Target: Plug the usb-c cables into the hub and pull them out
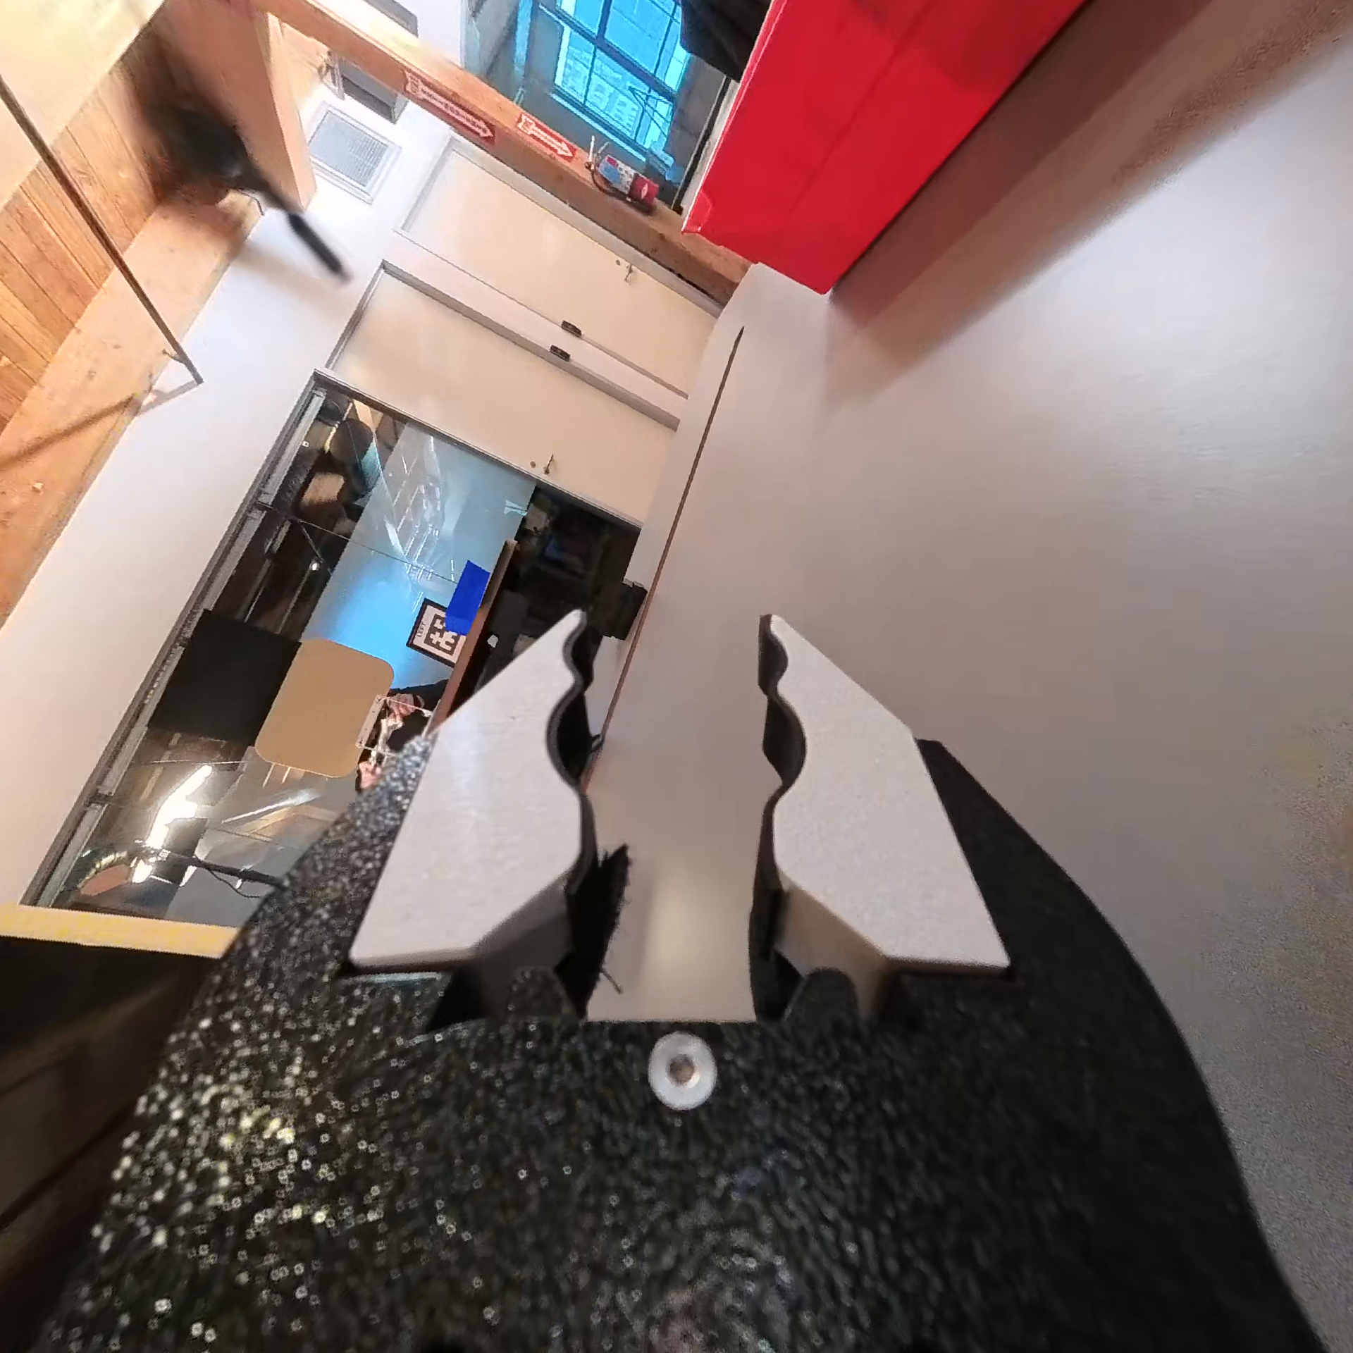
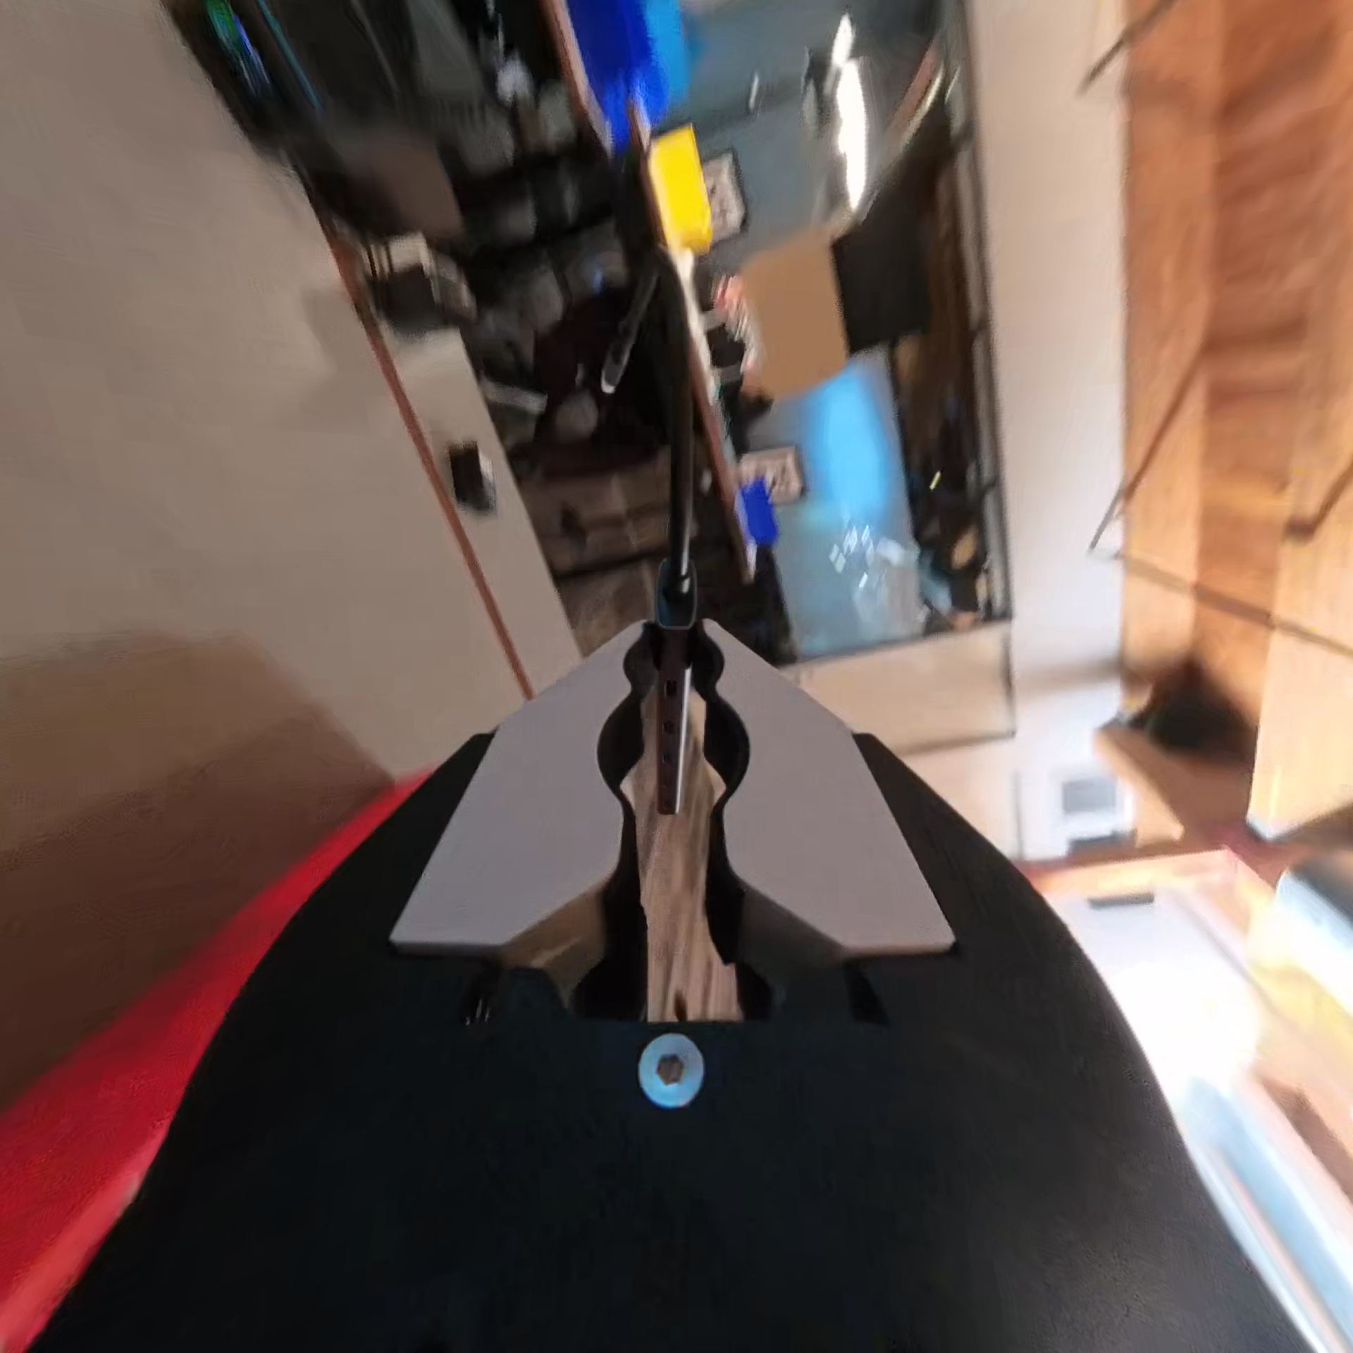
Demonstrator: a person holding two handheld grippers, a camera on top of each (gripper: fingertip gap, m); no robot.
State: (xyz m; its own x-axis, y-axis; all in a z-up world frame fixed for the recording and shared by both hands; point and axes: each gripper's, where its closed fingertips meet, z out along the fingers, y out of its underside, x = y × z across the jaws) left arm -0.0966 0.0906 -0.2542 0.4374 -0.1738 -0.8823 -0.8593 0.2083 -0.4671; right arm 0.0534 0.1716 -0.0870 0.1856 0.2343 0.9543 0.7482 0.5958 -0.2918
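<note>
The right wrist view shows the right gripper (image 2: 675, 637) with its two grey fingers (image 2: 556, 791) squeezed almost together. Between them sits a thin, flat, dark metal hub (image 2: 670, 725) with a row of small round holes along its side. The hub stands on its edge in the narrow slot between the fingers. Its far end sticks out just past the fingertips, and its near end reaches back toward the black gripper body. The fingertips press on both sides of the hub, so it is gripped tight. A thin black cable (image 2: 681, 439) comes out of the hub's far end and runs away from the gripper. Everything behind it is blurry.

In the left wrist view, the left gripper (image 1: 673, 630) has its two grey fingers (image 1: 498, 805) spread wide apart. Nothing is between them. Only the plain white table top (image 1: 1025, 586) shows through the gap. A big red box (image 1: 842, 124) sits at the far end of that table. The hub and its cable do not show in this view.
</note>
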